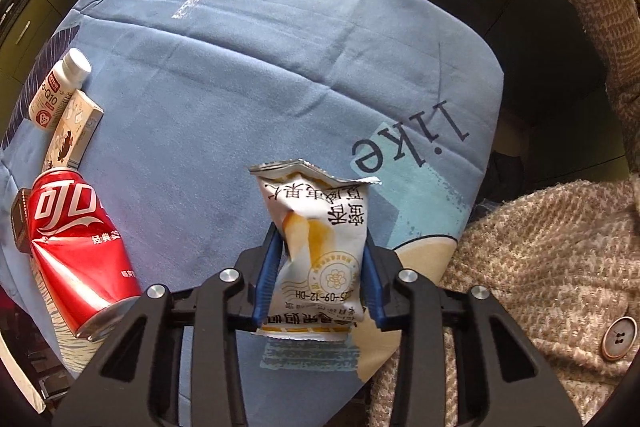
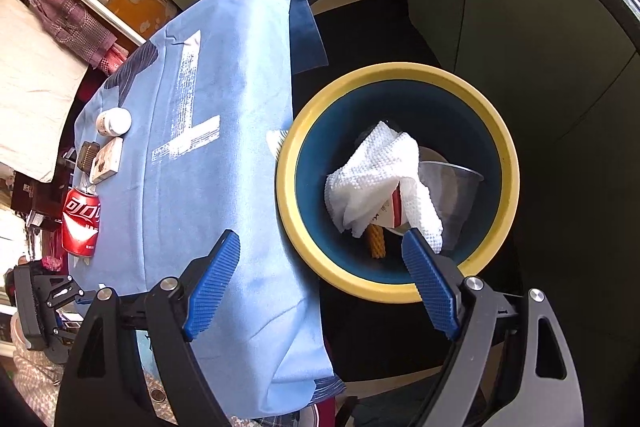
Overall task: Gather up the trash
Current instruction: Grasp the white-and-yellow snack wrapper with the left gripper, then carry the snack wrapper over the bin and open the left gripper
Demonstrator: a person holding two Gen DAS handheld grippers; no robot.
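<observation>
One crinkled white-and-yellow snack wrapper, torn top | left gripper pinching it | right gripper spread

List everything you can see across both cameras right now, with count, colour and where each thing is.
snack packet: one, white and yellow, between the left gripper's pads
cola can: one, red, dented, lying at the cloth's edge
small bottle: one, white, beside the carton
carton: one, cream and brown, between bottle and can
tablecloth: one, blue, covering the table
bin: one, yellow rim, dark blue inside, beside the table
paper towel: one, white, in the bin
clear plastic cup: one, in the bin
left gripper: one, black with blue pads, shut on the packet
right gripper: one, black with blue pads, open, empty, near the bin
sleeve: tweed, beige, lower right of the left view
</observation>
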